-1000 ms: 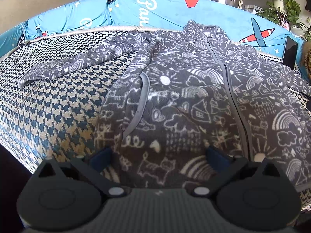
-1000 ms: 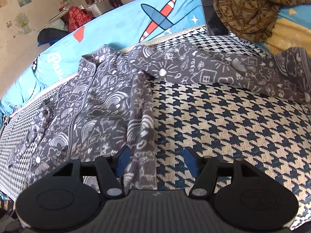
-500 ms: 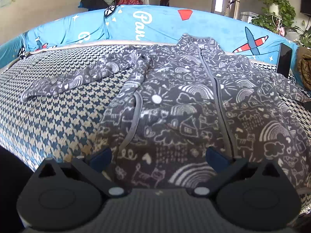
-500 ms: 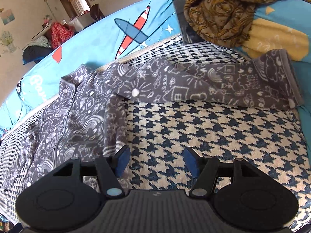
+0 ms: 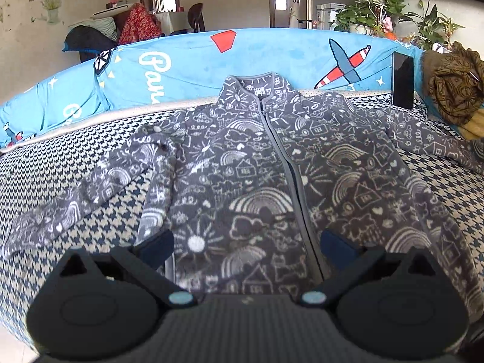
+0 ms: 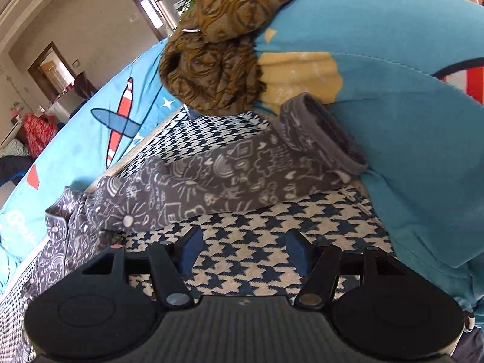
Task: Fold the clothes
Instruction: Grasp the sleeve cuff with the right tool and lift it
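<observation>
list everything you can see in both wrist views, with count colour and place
jacket: one, grey with white doodle print, spread flat and zipped on the sofa seat, both sleeves out sideways
sofa seat: one, navy and cream houndstooth, under the jacket
cushions: several, blue with plane and lettering prints, along the sofa back and side
scarf: one, brown patterned, bunched on the side cushion above the sleeve cuff
phone: one, black, propped against the back cushion
plants: several, green, behind the sofa
left hand-held gripper: black, open, over the jacket hem
right hand-held gripper: black, open, over bare seat below the sleeve
</observation>
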### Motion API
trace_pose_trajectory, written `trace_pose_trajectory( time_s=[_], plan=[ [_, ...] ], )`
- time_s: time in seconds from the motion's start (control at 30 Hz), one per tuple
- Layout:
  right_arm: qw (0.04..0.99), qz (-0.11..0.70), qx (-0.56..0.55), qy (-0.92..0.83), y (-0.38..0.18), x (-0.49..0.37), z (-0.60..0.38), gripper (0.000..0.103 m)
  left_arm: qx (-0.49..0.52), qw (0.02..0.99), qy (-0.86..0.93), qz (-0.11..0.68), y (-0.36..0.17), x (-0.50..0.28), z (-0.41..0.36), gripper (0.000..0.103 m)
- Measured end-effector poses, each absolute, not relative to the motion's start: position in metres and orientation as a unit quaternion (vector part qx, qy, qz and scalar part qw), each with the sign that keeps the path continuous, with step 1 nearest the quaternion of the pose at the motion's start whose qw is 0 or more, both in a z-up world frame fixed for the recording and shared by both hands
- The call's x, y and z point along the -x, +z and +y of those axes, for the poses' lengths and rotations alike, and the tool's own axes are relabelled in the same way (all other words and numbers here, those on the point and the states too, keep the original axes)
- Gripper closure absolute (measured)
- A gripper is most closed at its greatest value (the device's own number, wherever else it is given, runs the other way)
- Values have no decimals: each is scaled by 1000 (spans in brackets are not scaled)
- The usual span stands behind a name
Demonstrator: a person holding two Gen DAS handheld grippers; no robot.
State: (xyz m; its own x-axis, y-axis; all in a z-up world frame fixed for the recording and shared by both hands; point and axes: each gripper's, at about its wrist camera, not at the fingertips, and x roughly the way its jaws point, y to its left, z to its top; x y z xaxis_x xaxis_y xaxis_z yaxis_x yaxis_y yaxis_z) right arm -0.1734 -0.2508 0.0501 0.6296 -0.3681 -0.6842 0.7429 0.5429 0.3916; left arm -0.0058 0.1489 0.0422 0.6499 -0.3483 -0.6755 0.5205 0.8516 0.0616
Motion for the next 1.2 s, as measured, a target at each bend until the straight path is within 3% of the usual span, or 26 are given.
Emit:
trace_pose_trajectory(
  time_s=[0.33, 0.83, 0.87, 0.93, 1.0, 1.2],
  plan=[
    [803, 246, -372, -395, 45, 204, -283, 43, -62, 892, -232, 383, 33, -54, 143, 0],
    [792, 205, -389, -424, 32, 189, -315, 44, -20, 868, -270, 416, 27, -61, 133, 0],
    [791, 206, -386, -427, 31, 187, -316, 46, -17, 867, -270, 418, 27, -62, 133, 0],
    [792, 207, -379, -432, 31, 184, -316, 61, -11, 865, -271, 423, 26, -62, 134, 0],
    [794, 209, -357, -445, 32, 182, -315, 86, -7, 863, -270, 427, 24, -63, 134, 0],
    [823, 161, -352, -416, 49, 187, -307, 90, -3, 863, -269, 427, 24, -62, 136, 0]
  ],
)
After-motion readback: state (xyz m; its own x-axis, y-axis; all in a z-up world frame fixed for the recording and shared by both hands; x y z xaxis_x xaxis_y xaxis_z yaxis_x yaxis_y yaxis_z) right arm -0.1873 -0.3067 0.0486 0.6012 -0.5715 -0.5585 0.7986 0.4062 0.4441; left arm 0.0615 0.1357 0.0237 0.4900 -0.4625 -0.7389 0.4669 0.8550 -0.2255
